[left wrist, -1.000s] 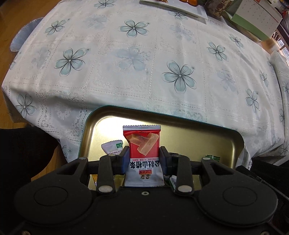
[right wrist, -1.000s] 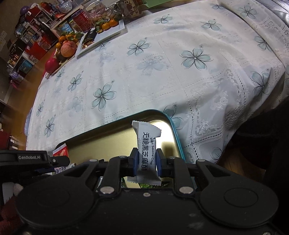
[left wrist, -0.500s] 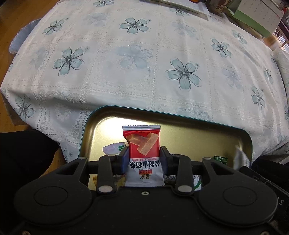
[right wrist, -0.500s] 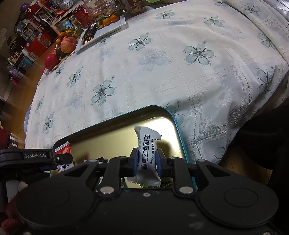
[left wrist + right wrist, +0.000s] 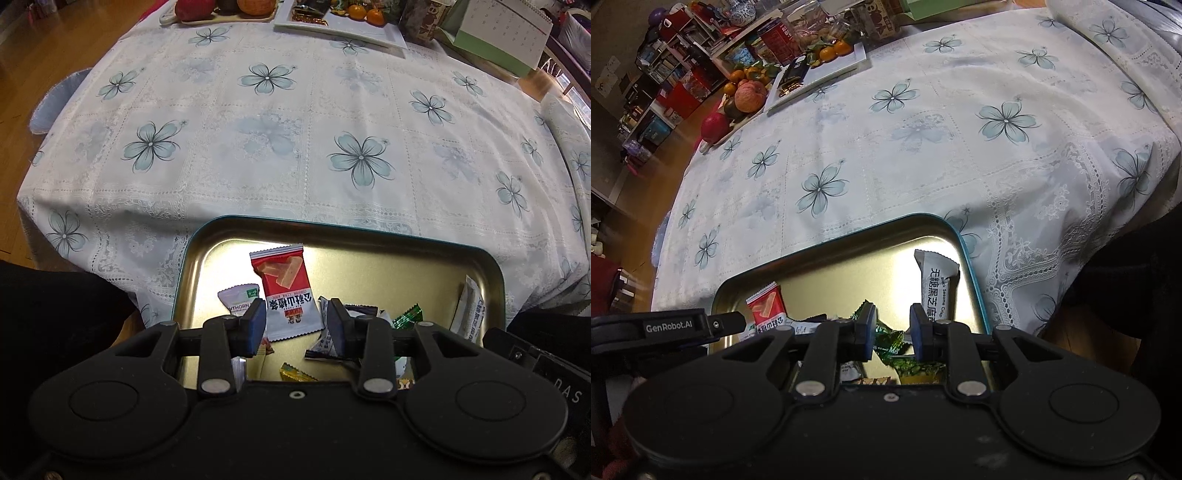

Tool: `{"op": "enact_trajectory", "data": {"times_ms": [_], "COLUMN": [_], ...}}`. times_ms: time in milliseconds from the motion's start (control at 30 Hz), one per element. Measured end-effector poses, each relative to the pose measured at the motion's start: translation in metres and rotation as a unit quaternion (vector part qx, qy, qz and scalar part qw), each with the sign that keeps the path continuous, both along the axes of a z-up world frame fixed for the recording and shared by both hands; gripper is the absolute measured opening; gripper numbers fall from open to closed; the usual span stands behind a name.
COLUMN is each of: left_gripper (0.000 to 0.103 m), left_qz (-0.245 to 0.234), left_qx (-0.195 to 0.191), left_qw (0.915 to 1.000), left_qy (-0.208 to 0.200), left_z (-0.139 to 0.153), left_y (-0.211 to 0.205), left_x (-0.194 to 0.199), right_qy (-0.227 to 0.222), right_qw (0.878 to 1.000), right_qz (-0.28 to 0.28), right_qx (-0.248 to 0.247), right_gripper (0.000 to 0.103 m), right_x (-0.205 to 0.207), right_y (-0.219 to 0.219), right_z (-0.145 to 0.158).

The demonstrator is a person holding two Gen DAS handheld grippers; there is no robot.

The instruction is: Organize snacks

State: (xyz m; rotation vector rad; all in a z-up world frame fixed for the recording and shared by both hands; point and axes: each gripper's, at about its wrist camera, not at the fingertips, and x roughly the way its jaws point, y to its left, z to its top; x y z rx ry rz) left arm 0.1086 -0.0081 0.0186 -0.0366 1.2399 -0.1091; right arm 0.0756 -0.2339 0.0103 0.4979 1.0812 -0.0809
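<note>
A gold tin tray (image 5: 369, 230) with a teal rim sits at the near edge of the flowered tablecloth. A red snack packet (image 5: 286, 291) lies tilted inside it. My left gripper (image 5: 295, 326) is open around the packet's lower end, and the pads do not press on it. A white sesame crisp packet (image 5: 936, 288) leans against the tray's right wall (image 5: 973, 280), just outside my right gripper (image 5: 894, 332). That gripper's pads stand a narrow gap apart with nothing gripped, and green wrappers (image 5: 892, 345) show below them. The white packet (image 5: 469, 310) also shows in the left wrist view.
Several small wrapped snacks, among them a pale hawthorn packet (image 5: 238, 301), lie in the tray. A fruit plate (image 5: 750, 98), a white tray with oranges (image 5: 343, 27) and a desk calendar (image 5: 506, 33) stand at the far side. Dark clothing (image 5: 55, 314) flanks the tray.
My left jaws opened and the red packet dropped flat into the tray as the hand pulled back. The white packet left my right jaws and now leans on the tray's right wall.
</note>
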Motion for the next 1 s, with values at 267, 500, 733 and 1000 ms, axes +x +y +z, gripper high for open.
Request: {"op": "enact_trajectory", "data": {"times_ms": [267, 500, 733, 1000], "left_gripper": [0.046, 0.048, 0.048, 0.048], "left_qz": [-0.002, 0.005, 0.007, 0.011], "left_qx": [0.027, 0.035, 0.034, 0.048], "left_qw": [0.9975, 0.9928, 0.9911, 0.989], "left_qy": [-0.065, -0.114, -0.129, -0.139], "left_z": [0.007, 0.006, -0.006, -0.016], "left_y": [0.0, 0.001, 0.002, 0.006], "left_x": [-0.048, -0.085, -0.104, -0.117], "right_qy": [-0.033, -0.063, -0.08, -0.1], "right_qw": [0.999, 0.997, 0.995, 0.992], "right_qz": [0.026, 0.017, 0.016, 0.017], "right_qx": [-0.027, -0.042, -0.06, -0.074], "right_gripper": [0.024, 0.025, 0.025, 0.031], "right_x": [-0.034, -0.065, -0.09, -0.106], "right_y": [0.018, 0.027, 0.036, 0.046], "right_z": [0.01, 0.011, 0.0, 0.002]}}
